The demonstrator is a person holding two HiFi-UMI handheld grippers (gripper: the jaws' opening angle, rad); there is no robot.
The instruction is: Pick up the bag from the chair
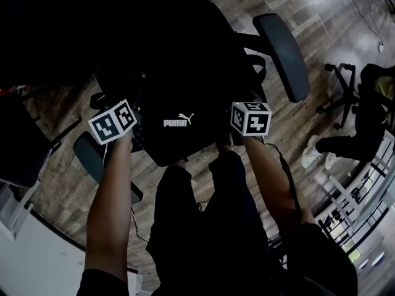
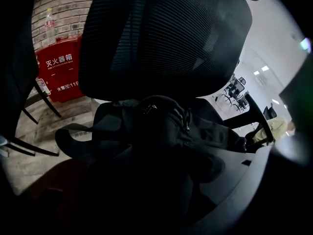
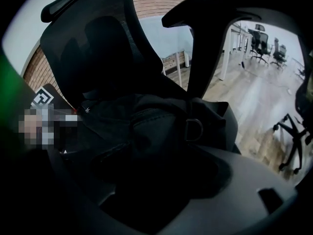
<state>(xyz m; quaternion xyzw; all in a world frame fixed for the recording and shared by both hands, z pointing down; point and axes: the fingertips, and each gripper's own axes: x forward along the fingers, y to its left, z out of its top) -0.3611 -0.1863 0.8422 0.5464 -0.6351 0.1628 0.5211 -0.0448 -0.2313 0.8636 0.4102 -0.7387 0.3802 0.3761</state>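
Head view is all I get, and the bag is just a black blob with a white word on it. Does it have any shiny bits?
Observer: Yes. The right gripper view shows a metal D-ring on the bag.
Operator: What's behind the chair?
Observer: The left gripper view shows a red fire-extinguisher box against a brick wall. It sits at that view's left, beside the chair's mesh back.
Operator: Is anything on the box?
Observer: A clear bottle seems to stand on top of it.
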